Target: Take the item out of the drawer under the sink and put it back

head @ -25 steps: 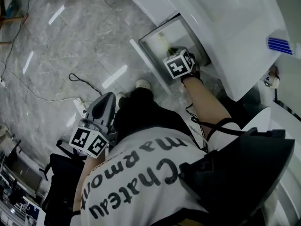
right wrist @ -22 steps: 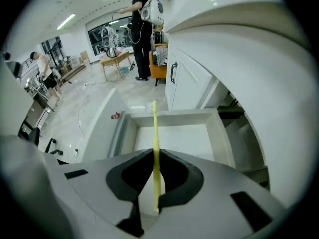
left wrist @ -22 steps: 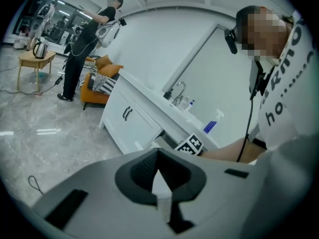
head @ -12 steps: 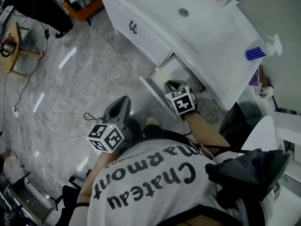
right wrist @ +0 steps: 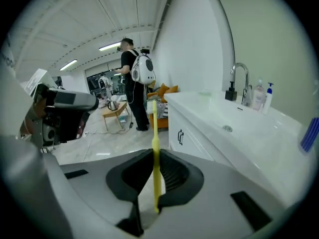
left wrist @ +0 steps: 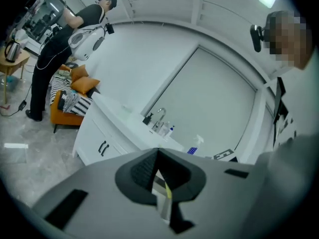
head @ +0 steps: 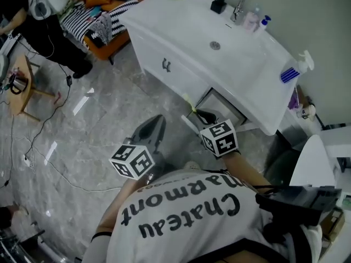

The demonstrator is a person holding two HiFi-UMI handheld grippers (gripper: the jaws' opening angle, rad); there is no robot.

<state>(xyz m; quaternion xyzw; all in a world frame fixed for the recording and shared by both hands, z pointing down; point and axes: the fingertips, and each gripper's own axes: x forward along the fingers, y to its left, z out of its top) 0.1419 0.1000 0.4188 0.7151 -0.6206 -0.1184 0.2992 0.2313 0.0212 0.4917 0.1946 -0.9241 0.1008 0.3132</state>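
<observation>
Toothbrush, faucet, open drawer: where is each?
toothbrush (right wrist: 155,148), right gripper view, on its yellow handle.
faucet (right wrist: 245,83), right gripper view, on its upright neck.
open drawer (head: 221,105), head view, on its bare inside.

Orange sofa (head: 109,40), striped cushion (head: 82,14), spray bottle (head: 296,69), wooden side table (head: 19,89), person in black (head: 50,37)

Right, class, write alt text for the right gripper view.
The right gripper clamps a yellow toothbrush, its head pointing up. A white sink counter with a tap runs along the right; a person with a white backpack stands beyond.
</observation>
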